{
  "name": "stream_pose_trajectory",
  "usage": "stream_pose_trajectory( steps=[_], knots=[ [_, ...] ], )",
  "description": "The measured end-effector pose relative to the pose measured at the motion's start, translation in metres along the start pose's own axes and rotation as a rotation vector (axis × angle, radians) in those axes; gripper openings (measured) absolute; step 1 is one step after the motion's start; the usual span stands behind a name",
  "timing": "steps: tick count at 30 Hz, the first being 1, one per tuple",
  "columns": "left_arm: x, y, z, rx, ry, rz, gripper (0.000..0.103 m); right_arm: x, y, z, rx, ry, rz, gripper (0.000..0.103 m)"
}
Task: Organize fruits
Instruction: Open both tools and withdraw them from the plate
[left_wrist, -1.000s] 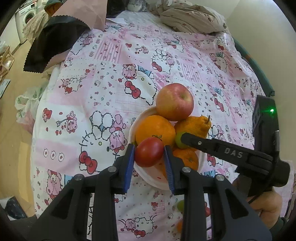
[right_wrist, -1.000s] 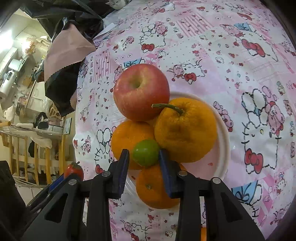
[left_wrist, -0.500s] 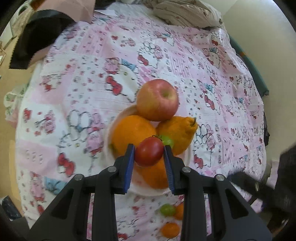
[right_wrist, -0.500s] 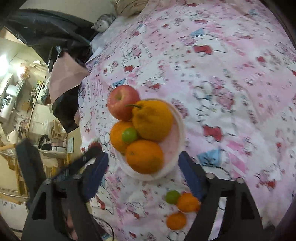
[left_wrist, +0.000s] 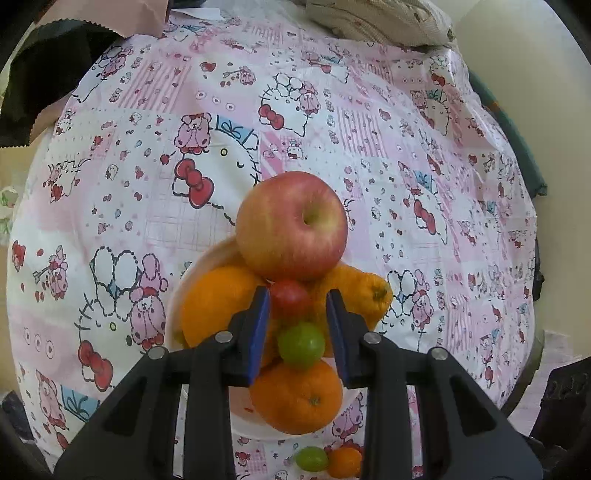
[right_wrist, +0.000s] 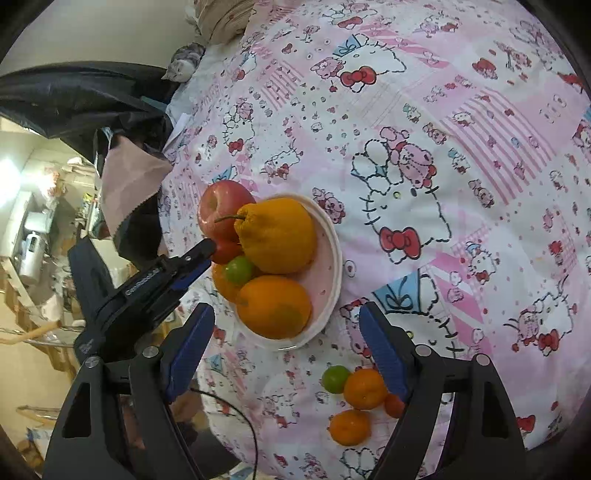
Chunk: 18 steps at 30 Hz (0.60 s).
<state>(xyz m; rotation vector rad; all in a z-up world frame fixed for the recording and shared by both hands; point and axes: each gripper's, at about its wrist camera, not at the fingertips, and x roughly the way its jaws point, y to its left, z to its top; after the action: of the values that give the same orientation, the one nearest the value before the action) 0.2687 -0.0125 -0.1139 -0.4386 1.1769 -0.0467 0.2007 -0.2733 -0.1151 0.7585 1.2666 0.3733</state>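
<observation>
Left gripper (left_wrist: 297, 314): narrow, pads clamped on small red tomato (left_wrist: 290, 298); held low over the fruit pile, tomato touching or just above the apple's near side.
Right gripper (right_wrist: 284, 347): jaws wide, nothing between the pads; hanging back from the plate, above the loose fruit.
Plate (right_wrist: 328, 273): pale, shallow, on pink cartoon-print cloth (left_wrist: 184, 147); crowded.
Plate contents: red apple (left_wrist: 291, 225) at far side; knobbly stemmed citrus (right_wrist: 277, 234); round orange (right_wrist: 273, 306) nearest; second orange (left_wrist: 218, 302) at left, partly hidden; small green fruit (left_wrist: 301, 345) perched in the middle.
Loose fruit on cloth: one green fruit (right_wrist: 335, 379), two little oranges (right_wrist: 364, 387), one small red piece, clustered near the plate's front edge.
Step in hand: setting tomato onto the heap, judged from the grip and position.
Next move calls for: a stable hollow between apple and citrus, a gentle parting of the pads, no nudge to the green fruit.
Risk: tomato rolling off the crowded pile.
Remaining: loose cluster not yet gathered.
</observation>
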Motion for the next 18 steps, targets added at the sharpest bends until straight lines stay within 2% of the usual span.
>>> stream_pose_trajectory(
  steps=[5, 7, 8, 9, 12, 18],
  knots=[
    [0.002, -0.003, -0.001, 0.008, 0.027, 0.001, 0.03, 0.0, 0.003, 0.0, -0.012, 0.004, 0.006, 0.083],
    [-0.002, -0.003, -0.003, 0.016, 0.021, 0.019, 0.045, -0.001, 0.003, 0.001, -0.014, 0.002, 0.004, 0.083],
    [-0.006, -0.002, -0.005, 0.019, 0.009, 0.027, 0.058, -0.001, 0.002, 0.001, -0.012, 0.0, 0.005, 0.083],
    [-0.009, -0.001, -0.006, 0.021, 0.001, 0.03, 0.066, -0.002, 0.002, 0.001, -0.011, -0.001, 0.007, 0.083],
    [-0.022, -0.001, -0.013, 0.045, -0.021, 0.057, 0.071, -0.003, 0.002, 0.001, -0.014, -0.006, 0.007, 0.083],
    [-0.054, 0.01, -0.03, 0.053, -0.065, 0.092, 0.072, -0.01, -0.002, -0.004, -0.005, -0.017, 0.004, 0.083]
  ],
)
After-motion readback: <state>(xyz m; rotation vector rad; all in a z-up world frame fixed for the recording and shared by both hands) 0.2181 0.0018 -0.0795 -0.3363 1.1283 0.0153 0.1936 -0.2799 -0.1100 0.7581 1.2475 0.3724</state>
